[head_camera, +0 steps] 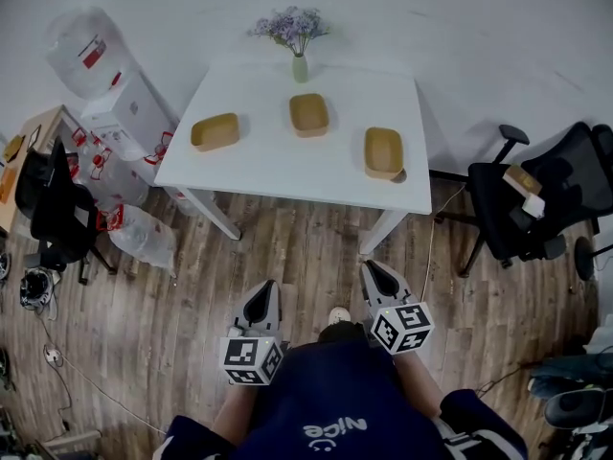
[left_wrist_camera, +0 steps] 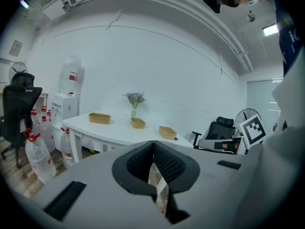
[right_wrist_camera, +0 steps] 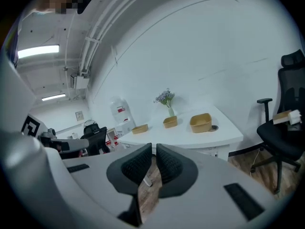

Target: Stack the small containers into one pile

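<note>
Three small tan containers sit apart on the white table [head_camera: 268,175]: a left container [head_camera: 215,130], a middle container [head_camera: 309,114] and a right container [head_camera: 383,151]. They also show as the left container [left_wrist_camera: 99,118], middle container [left_wrist_camera: 138,123] and right container [left_wrist_camera: 167,132] in the left gripper view, and as the left container [right_wrist_camera: 139,128], middle container [right_wrist_camera: 170,122] and right container [right_wrist_camera: 201,122] in the right gripper view. My left gripper [head_camera: 262,287] and right gripper [head_camera: 375,270] hang over the wooden floor, well short of the table. Both are shut and hold nothing.
A vase of flowers [head_camera: 299,60] stands at the table's far edge. A water dispenser [head_camera: 129,103] and water bottles [head_camera: 144,238] crowd the table's left side. A black office chair [head_camera: 536,199] is to the right, another chair [head_camera: 53,209] at the far left.
</note>
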